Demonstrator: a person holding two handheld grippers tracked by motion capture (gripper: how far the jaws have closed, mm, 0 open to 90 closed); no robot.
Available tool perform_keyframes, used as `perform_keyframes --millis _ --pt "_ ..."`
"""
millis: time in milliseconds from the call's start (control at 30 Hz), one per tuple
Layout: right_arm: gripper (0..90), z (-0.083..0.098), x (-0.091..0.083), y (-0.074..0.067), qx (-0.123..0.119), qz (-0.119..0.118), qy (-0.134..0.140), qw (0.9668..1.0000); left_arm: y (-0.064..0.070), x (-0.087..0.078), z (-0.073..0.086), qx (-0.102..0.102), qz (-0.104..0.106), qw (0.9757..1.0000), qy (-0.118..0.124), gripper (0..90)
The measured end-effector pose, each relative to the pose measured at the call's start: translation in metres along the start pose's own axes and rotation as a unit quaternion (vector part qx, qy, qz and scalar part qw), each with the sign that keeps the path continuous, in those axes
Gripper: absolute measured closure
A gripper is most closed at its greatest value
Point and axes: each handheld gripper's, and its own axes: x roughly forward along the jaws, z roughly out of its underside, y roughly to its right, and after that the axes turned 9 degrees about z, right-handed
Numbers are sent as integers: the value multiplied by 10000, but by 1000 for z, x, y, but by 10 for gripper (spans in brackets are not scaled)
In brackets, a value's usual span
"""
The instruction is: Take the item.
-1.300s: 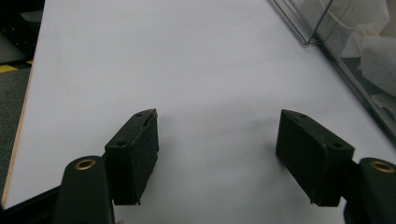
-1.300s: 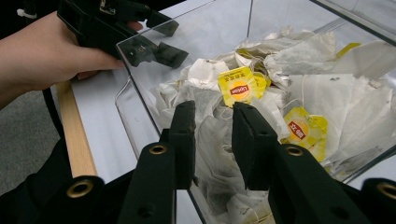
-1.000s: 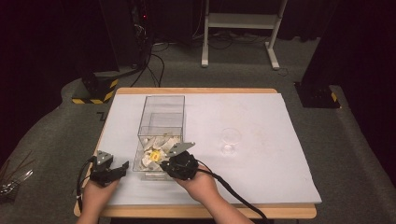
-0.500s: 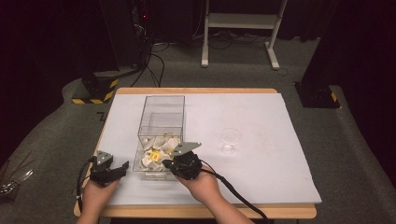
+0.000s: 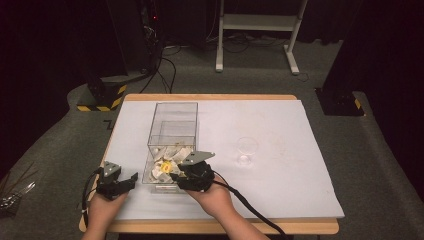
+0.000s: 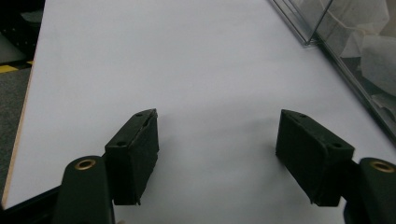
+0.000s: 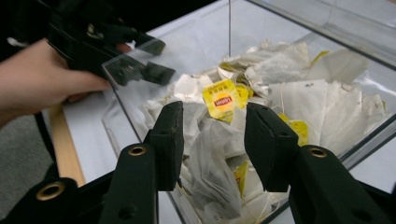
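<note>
I keep the clear plastic box standing toward the white-covered desk's near left corner, within reach. My left hand-held gripper rests released on bare desk beside it, out of the way. My right hand-held gripper, jaws parted, empty, noses over the box's near rim toward the white paper tea bags, probably to pick one.

White tea bags with yellow tags lie heaped in a clear box.
</note>
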Motion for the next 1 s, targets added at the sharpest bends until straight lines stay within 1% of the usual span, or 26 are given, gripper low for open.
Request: perform_keyframes --millis 67,133,200,267,300,333,400,633,800,1000 --pt "584 0 3 -1 -75 35 -112 9999 0 0 0 -2 1 10000 0 300" --pt "619 1 5 -3 -156 59 -216 9996 0 0 0 -2 2 10000 0 300" --pt "704 2 7 -4 -212 5 -284 9994 0 0 0 -2 1 10000 1 300" --pt "842 2 7 -4 -252 -14 -317 9992 0 0 0 -1 0 10000 0 300" --pt "875 3 7 -5 -292 -54 -339 9990 0 0 0 -2 0 10000 0 300" --pt "889 3 7 -5 -303 -63 -344 9989 0 0 0 -1 0 10000 1 300" --pt "896 3 5 -5 -298 -121 -309 9990 0 0 0 0 0 10000 0 300" --pt "897 2 -6 -1 -187 -47 4 9998 0 0 0 -1 -1 10000 0 300" --pt "897 1 -10 1 -148 -28 166 9997 0 0 0 0 0 10000 1 300" --pt "897 0 -12 1 -140 -18 286 9995 0 0 0 0 -3 10000 -2 300"
